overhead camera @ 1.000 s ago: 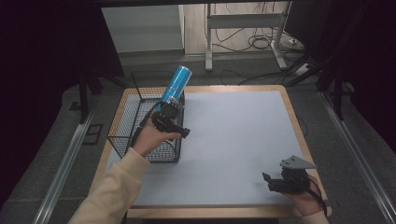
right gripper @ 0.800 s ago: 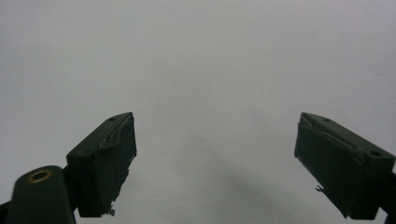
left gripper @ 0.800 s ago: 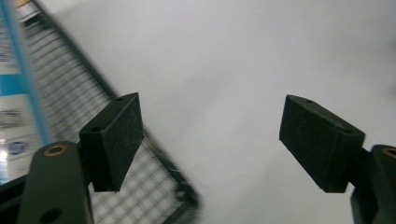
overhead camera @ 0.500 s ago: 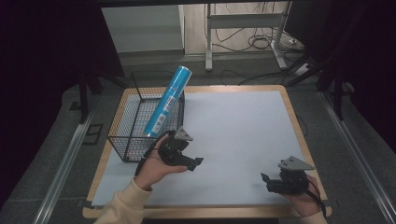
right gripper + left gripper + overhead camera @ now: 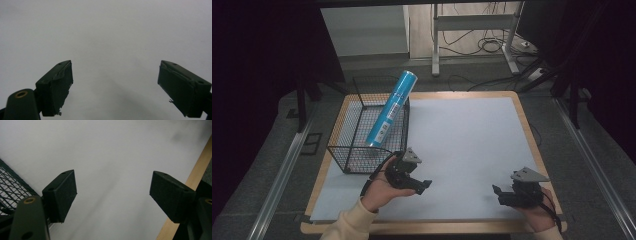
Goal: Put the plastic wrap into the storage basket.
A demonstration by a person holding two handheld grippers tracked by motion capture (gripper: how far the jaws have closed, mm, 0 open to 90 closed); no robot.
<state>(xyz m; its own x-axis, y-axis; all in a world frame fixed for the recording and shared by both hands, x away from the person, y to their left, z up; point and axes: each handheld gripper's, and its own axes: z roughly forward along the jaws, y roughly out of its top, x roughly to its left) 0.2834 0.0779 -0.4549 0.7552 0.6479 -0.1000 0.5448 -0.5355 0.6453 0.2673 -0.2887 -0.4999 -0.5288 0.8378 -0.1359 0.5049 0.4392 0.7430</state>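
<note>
A blue can (image 5: 391,109) leaned tilted in the wire basket (image 5: 357,150) at the table's (image 5: 472,125) left side, its top sticking out above the rim. The left gripper (image 5: 422,185) hovered just beside the basket's near corner, jaws wide and empty. The right gripper (image 5: 498,195) sat well apart from the basket near the table's front edge, jaws also wide, holding nothing.

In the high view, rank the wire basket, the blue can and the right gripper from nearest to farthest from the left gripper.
Measured from the left gripper:
1. Wire basket, just beyond, on its left.
2. Blue can, leaning in the basket, farther back.
3. Right gripper, across the table's near edge.
</note>
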